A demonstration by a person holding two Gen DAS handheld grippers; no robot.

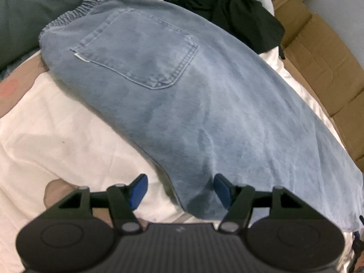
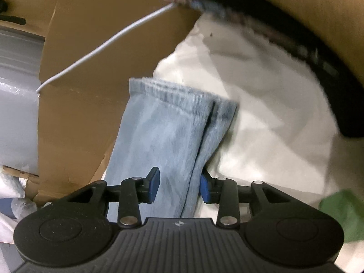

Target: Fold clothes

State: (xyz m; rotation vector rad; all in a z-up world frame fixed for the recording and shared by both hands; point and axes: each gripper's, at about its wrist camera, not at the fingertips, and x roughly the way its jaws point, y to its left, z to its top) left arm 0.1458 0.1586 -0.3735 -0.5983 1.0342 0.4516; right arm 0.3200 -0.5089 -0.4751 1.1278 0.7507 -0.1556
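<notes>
Dim indoor light, soft motion blur, fisheye bending and dark corners.

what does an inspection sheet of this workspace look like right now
surface: white sheet, creased
job's things: light blue jeans lying flat, back pocket up; leg hems stacked
clutter: black garment; green cloth
grippers: left hand-held gripper open over the jeans' edge; right hand-held gripper open, leg between its pads
cables: white cable across cardboard
surroundings: cardboard boxes
</notes>
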